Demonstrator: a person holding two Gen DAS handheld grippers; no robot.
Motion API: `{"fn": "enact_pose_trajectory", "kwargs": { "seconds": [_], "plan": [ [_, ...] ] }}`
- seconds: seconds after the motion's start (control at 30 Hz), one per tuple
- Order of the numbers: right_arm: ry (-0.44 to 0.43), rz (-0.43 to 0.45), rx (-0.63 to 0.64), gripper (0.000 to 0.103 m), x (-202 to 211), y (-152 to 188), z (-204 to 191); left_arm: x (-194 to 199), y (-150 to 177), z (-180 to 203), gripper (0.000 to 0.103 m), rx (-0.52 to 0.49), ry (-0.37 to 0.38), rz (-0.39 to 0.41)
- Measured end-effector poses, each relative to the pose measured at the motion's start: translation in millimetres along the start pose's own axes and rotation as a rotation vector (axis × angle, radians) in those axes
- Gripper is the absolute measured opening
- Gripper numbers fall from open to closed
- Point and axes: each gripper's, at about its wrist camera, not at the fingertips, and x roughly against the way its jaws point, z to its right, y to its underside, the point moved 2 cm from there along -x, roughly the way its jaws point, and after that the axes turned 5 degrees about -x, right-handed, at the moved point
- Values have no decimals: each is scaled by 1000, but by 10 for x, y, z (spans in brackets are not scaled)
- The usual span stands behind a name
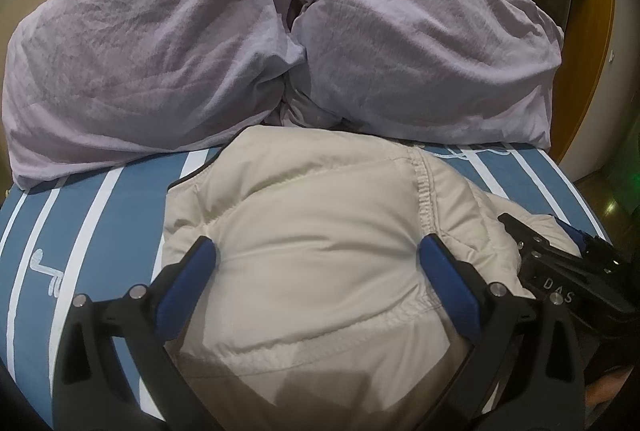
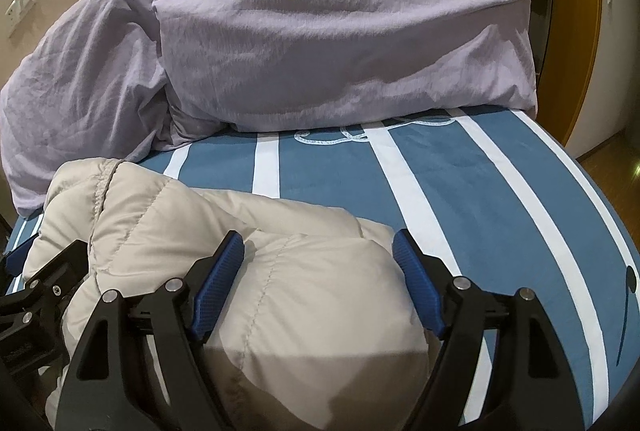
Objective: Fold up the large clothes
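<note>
Left wrist view: puffy beige jacket (image 1: 320, 223) bunched on the striped bed (image 1: 100, 215).
Left gripper (image 1: 320, 255) and right gripper (image 2: 318, 251) both straddle it, jaws spread wide, pads apparently not pinching.

Beige quilted puffer jacket (image 1: 320, 231) — bunched and folded over itself — lies on the blue-and-white striped bedsheet (image 2: 500, 191)

You can read just one marking: the white letters "DAS" on the black body of the right gripper (image 1: 560, 259), at about four o'clock in your left wrist view. The right wrist view gives you no legible text at all.
</note>
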Motion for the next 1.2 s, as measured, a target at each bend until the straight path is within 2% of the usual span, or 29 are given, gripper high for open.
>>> {"fn": "enact_pose_trajectory", "kwargs": {
  "seconds": [1.2],
  "plan": [
    [2, -13, -18, 82, -48, 2, 16, -19, 3, 8, 101, 2, -3, 1]
  ]
}}
